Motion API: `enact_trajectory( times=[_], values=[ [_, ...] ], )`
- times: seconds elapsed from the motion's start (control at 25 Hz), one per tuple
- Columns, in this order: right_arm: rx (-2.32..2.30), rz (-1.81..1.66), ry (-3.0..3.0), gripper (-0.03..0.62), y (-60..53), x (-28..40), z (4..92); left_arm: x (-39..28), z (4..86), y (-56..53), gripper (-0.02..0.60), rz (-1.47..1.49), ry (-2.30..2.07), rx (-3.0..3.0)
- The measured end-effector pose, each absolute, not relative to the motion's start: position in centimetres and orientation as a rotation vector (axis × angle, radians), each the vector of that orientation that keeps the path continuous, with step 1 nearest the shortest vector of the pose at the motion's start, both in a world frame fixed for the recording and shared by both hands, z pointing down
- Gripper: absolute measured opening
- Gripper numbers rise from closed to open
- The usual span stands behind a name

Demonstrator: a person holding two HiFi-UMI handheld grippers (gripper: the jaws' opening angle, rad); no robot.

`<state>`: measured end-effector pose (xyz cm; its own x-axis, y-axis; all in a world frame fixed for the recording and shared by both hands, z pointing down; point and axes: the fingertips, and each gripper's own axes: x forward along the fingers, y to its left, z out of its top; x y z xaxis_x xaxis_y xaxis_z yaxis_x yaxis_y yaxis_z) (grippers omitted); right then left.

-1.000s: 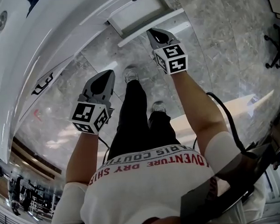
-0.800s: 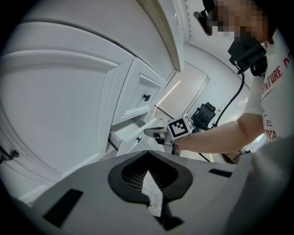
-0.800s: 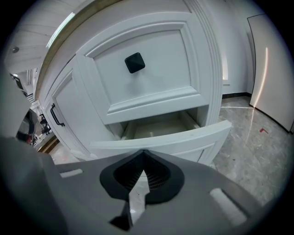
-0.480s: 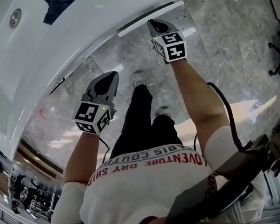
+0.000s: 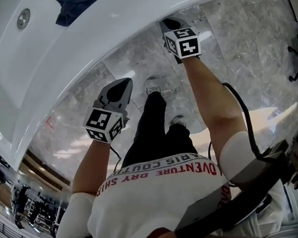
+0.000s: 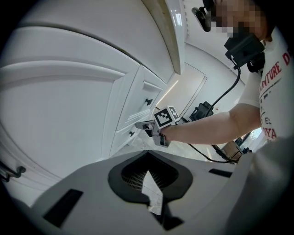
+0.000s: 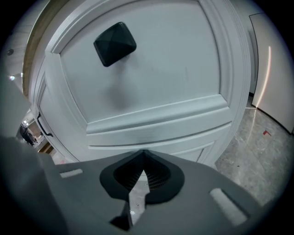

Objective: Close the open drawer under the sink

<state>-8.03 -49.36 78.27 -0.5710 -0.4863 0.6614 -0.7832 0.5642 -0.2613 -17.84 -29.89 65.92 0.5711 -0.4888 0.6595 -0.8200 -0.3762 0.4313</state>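
Spreading across the upper left of the head view, the sink (image 5: 49, 61) overhung the cabinet below, so its white rim hid most of what stood under it. The floor (image 5: 244, 49), grey marble, took up the rest of that view. The cabinet (image 6: 69, 119) showed best from the left gripper view, as a run of white panelled fronts. The drawer (image 7: 147, 78) filled the right gripper view almost edge to edge. From above, nothing stuck out past the sink's rim, so I judged the drawer shut, or very nearly.

The right gripper (image 7: 143, 157) was held out at arm's length. Its tip was at or against the lower moulding of the drawer front, below the black knob (image 7: 115, 43). Its jaws were clenched on nothing. That suited a push, with a blunt closed tip bearing on the panel instead of gripping the knob.

The left gripper (image 6: 148, 160) hung beside the person's leg (image 5: 149, 121), well apart from the cabinet. Its jaws were likewise pressed together and empty, and it was probably kept clear because one hand was enough. All that remained, I judged, was to check that the front sat flush.
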Motion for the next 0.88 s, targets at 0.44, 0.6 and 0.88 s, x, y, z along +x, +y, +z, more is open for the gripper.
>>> enact_trajectory(
  times=[0.44,0.6,0.88],
  values=[
    [0.975,0.71,-2.265,0.0,-46.5,-7.7,76.5,-19.0,64.4,-29.8,0.003,0.532,-1.073,2.05],
    [0.856,0.702,-2.329,0.002,-41.4,-8.0,71.7,-19.0,62.0,-29.8,0.003,0.468,-1.096,2.054],
    [0.646,0.688,-2.527,0.002,-31.9,-8.1,56.4,-16.7,54.0,-28.1,0.002,0.4,-1.088,2.156]
  ],
)
